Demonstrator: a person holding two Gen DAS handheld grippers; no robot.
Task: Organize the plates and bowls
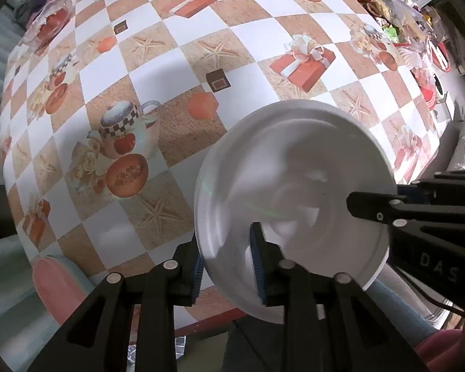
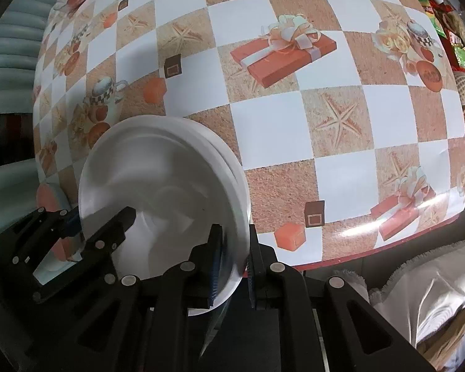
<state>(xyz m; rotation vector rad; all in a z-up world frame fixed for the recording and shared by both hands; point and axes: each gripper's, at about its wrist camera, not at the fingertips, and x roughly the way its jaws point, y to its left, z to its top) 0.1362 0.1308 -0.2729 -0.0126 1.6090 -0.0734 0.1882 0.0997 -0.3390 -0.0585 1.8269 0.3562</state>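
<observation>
Both black grippers, left (image 1: pixel 228 266) and right (image 2: pixel 234 265), pinch opposite rims of round, glossy white plates (image 2: pixel 170 179) over the checkered oilcloth (image 2: pixel 325 117)

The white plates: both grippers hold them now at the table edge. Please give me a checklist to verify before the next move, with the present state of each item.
1. Left gripper on the rim of the white plates: ok, one finger each side.
2. Right gripper on the opposite rim: ok, fingers straddle it.
3. Number of plates held: cannot tell; the right wrist view shows a doubled rim, so likely two.
4. Plates level: not ok, they look tilted.
5. Free tablecloth ahead for setting down: ok.
6. Clutter at the far edge: ok, apart from the plates.
</observation>
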